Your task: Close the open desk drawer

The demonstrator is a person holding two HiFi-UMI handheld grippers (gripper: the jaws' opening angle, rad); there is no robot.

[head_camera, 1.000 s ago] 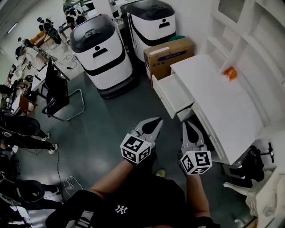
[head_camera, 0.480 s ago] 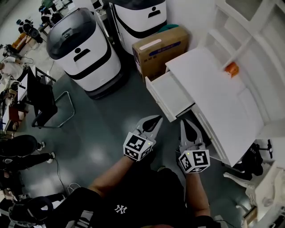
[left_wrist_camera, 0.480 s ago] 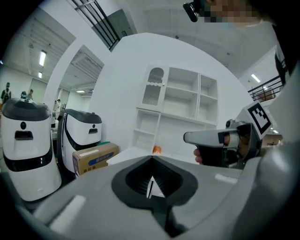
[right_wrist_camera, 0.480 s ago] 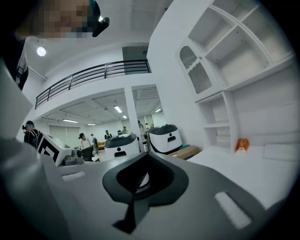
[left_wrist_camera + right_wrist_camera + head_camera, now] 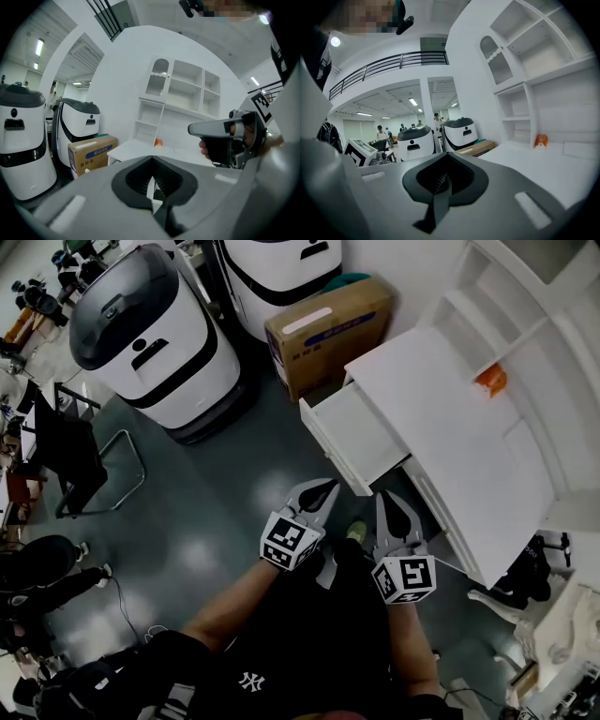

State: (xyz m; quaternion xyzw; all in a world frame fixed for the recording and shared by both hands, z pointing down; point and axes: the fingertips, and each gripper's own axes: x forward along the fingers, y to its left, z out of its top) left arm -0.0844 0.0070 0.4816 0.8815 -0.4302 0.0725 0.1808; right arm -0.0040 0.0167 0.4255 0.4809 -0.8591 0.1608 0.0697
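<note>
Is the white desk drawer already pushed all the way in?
No, the white desk drawer juts well out from the white desk, its inside open to the head view.

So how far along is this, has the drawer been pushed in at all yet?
Nothing looks done yet: the drawer stands pulled well out of the white desk. In hand: the left hand-held gripper and right hand-held gripper hang just short of it, both shut and empty, touching nothing. Left to do: reach the drawer front and push it fully in.
</note>
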